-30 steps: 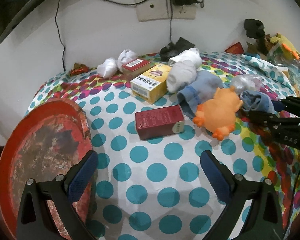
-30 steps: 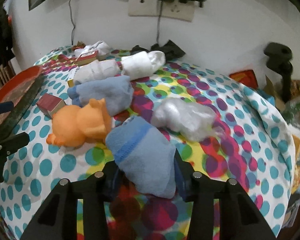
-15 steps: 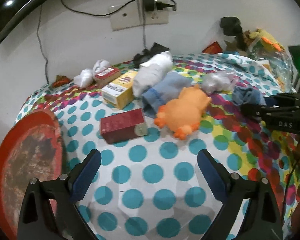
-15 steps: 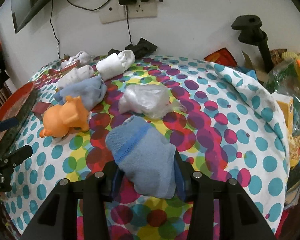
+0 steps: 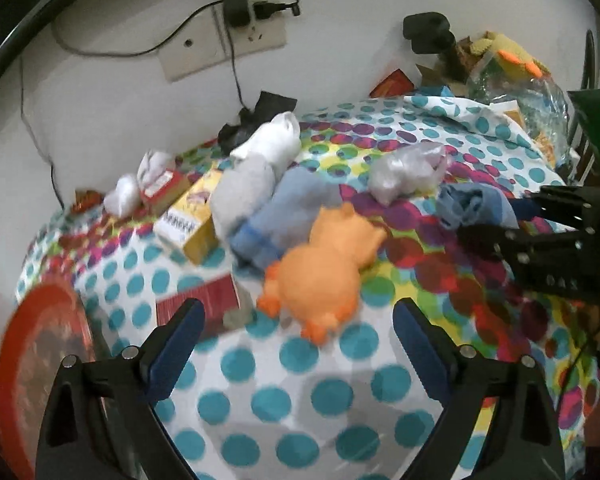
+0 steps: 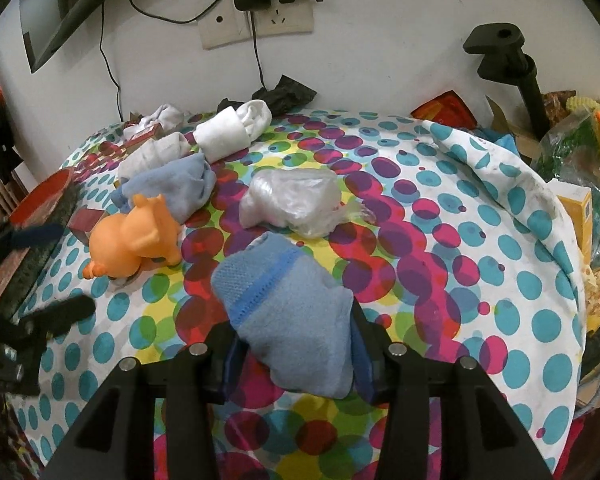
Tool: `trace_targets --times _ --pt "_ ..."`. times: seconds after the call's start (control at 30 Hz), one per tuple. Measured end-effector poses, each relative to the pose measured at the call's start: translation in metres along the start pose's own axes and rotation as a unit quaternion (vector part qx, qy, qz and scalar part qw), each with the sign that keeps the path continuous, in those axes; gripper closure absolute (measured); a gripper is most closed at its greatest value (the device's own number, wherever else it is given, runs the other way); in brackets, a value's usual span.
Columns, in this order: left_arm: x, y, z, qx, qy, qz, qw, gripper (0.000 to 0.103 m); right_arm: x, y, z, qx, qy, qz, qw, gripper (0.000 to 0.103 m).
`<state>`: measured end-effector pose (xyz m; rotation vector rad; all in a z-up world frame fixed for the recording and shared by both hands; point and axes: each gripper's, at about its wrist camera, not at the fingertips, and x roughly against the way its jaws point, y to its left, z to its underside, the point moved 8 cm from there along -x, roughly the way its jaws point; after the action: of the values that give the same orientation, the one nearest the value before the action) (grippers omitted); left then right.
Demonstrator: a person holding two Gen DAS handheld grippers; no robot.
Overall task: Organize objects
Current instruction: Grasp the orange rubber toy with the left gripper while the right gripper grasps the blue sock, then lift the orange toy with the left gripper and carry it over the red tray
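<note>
Right now your right tongs [image 6: 294,350] pinch the blue sock [image 6: 288,304] by its toe end, one pad pressed on each side. The sock's long axis runs from the jaws toward 11 o'clock, cuff end leading, and it looks lifted just above the spotted bench [image 6: 480,240], though the gap under it is hard to judge.

Your left tongs [image 5: 296,344] are spread wide and hold nothing. The orange toy [image 5: 324,264] lies just ahead of them at 12 o'clock, its long axis slanting toward 1 o'clock. A red box [image 5: 204,308] sits at 10 o'clock, partly behind the left pad, and the red tray [image 5: 28,356] lies at 9 o'clock at the bench edge.

The other socks cluster beyond the toy: a second blue one [image 6: 172,190], a grey one [image 6: 152,156] and a white roll [image 6: 232,130], all at about 11 o'clock from your right tongs. A plastic bag [image 6: 292,202] lies at 12 o'clock between you and the wall.

If the sock is to join its mates, I judge that its cuff already points their way. The toy is nearer your left hand.
</note>
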<state>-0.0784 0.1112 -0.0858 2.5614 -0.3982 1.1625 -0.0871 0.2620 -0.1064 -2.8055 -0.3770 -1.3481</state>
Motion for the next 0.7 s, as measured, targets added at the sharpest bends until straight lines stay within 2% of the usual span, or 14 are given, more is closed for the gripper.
trace_targets --times 0.13,0.27,0.4,0.5,0.63,0.7 --pt "-0.017 -0.003 -0.007 -0.017 0.025 -0.001 0.9995 0.008 0.000 0.001 0.000 -0.005 -0.001 -0.003 1.000 0.056" --pt "-0.030 -0.006 -0.014 -0.041 0.029 -0.015 0.9986 0.008 -0.001 0.000 -0.001 -0.009 -0.002 -0.005 1.000 0.056" --pt "-0.045 -0.003 -0.018 -0.032 0.043 -0.010 0.9985 0.009 -0.001 0.000 -0.001 -0.012 -0.002 -0.006 1.000 0.056" --pt "-0.052 -0.004 -0.018 -0.027 0.052 -0.004 0.9983 0.018 -0.002 0.000 -0.002 -0.011 -0.002 -0.003 1.000 0.056" --pt "-0.047 -0.011 -0.016 -0.030 0.045 0.022 0.9983 0.043 -0.003 0.000 -0.002 -0.009 -0.002 0.001 1.000 0.056" --pt "-0.045 -0.011 -0.014 -0.040 0.045 0.007 0.9982 0.048 -0.003 0.000 -0.002 -0.009 -0.002 0.001 1.000 0.056"
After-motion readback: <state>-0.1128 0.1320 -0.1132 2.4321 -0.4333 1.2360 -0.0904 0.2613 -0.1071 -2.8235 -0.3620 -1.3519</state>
